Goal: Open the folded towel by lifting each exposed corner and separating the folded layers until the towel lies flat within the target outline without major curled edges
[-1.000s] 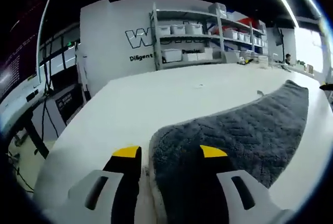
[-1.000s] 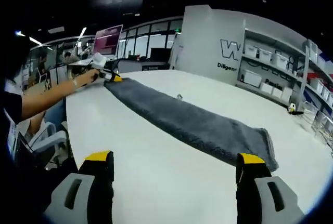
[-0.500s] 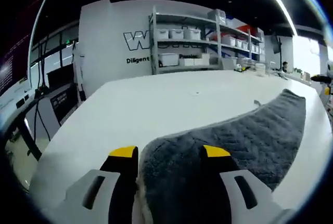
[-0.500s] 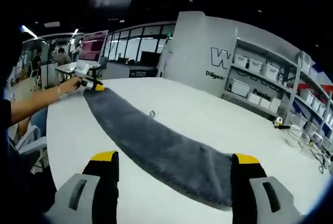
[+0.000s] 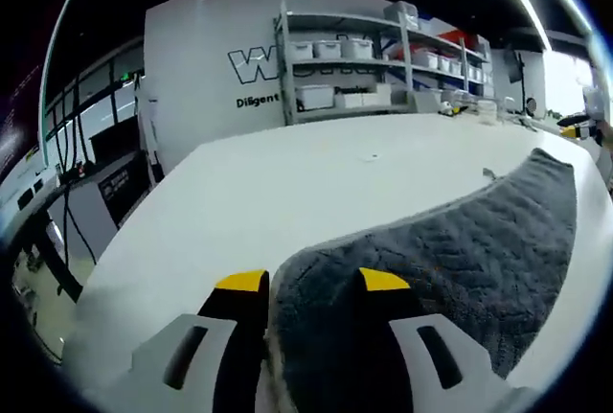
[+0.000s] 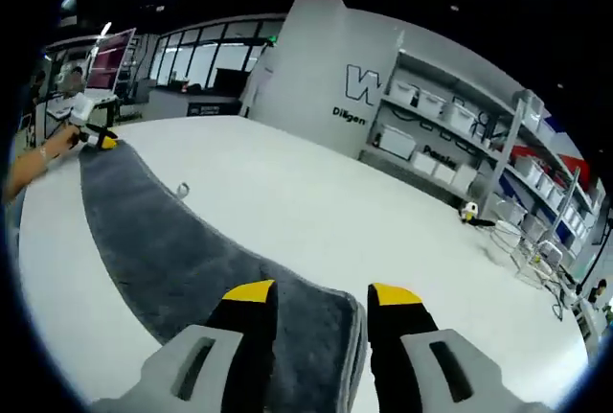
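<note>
A long dark grey towel [image 6: 163, 240], folded into a narrow strip, lies across the white table [image 6: 316, 212]. In the right gripper view, one end of the strip fills the gap between my right gripper's [image 6: 323, 298] yellow-tipped jaws, which have come in onto it. Far up the strip a hand holds my left gripper [image 6: 96, 137] at the other end. In the left gripper view, the towel's [image 5: 460, 250] rounded near end sits between the jaws of my left gripper [image 5: 312, 284], which stands shut on it. The strip runs off to the right.
A small clip-like object [image 6: 182, 188] lies on the table beside the towel, also seen as a small object [image 5: 488, 173] in the left gripper view. A small yellow and black item [image 6: 469, 212] sits farther back. Shelves with bins [image 5: 354, 78] line the far wall.
My right gripper came forward to the towel's end and its jaws drew in from wide open onto it. The left gripper kept its hold, with its jaws slightly narrower.
</note>
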`<act>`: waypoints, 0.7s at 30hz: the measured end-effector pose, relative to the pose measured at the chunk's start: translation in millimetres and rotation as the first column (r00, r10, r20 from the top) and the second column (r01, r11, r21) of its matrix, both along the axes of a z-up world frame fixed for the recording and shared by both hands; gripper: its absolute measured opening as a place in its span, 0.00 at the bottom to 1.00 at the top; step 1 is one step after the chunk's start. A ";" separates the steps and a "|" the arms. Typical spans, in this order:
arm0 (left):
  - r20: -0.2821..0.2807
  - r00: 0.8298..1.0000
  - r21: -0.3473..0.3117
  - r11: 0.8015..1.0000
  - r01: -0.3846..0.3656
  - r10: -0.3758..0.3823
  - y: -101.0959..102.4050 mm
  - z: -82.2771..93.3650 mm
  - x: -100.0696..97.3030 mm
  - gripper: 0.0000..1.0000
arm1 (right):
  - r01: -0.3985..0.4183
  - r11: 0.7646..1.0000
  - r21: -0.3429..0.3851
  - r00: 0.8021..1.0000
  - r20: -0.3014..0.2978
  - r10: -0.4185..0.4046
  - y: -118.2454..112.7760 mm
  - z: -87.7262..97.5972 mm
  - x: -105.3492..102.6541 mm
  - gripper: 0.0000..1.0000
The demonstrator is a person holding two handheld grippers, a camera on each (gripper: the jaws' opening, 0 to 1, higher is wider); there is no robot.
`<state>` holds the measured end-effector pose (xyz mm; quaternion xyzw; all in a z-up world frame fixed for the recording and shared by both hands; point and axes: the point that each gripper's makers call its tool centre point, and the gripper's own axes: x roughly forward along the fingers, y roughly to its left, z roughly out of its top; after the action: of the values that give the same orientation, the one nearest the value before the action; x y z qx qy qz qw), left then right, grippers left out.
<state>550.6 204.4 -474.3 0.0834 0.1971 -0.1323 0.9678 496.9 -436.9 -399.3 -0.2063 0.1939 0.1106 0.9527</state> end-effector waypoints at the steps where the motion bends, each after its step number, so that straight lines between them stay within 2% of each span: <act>1: 0.004 1.000 0.003 1.000 0.000 0.000 0.3 1.2 1.0 0.33 | 0.009 1.000 -0.027 1.000 -0.006 -0.010 -5.8 -4.4 4.4 0.31; 3: 0.009 1.000 0.010 1.000 -0.002 0.002 1.4 3.3 2.6 0.30 | 0.008 0.999 -0.054 1.000 -0.022 -0.009 -11.7 -15.6 12.9 0.31; 4: 0.010 1.000 0.015 1.000 -0.002 0.002 2.3 4.1 3.9 0.29 | 0.006 0.999 -0.053 0.999 -0.048 -0.008 -13.7 -23.3 15.3 0.31; 8: 0.001 1.000 0.037 0.999 0.004 -0.004 5.1 5.2 6.3 0.28 | -0.005 0.998 -0.068 0.997 -0.075 0.000 -23.3 -43.1 29.9 0.28; 11: -0.009 1.000 0.042 0.999 0.020 -0.019 5.7 5.3 8.6 0.25 | 0.009 0.999 -0.040 0.995 -0.100 -0.013 -33.0 -55.3 38.3 0.24; 16: -0.016 0.999 0.065 0.997 0.045 -0.044 4.9 8.0 9.0 0.24 | 0.016 1.000 -0.008 0.993 -0.119 -0.017 -45.0 -67.9 53.1 0.23; 21: -0.025 0.998 0.085 0.994 0.066 -0.064 3.4 7.0 5.9 0.24 | 0.004 1.000 0.015 0.992 -0.122 -0.002 -46.0 -73.7 55.9 0.20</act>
<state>556.5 207.7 -467.2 0.1298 0.2103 -0.1562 0.9563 552.7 -482.9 -473.0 -0.1918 0.2514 0.1230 0.9407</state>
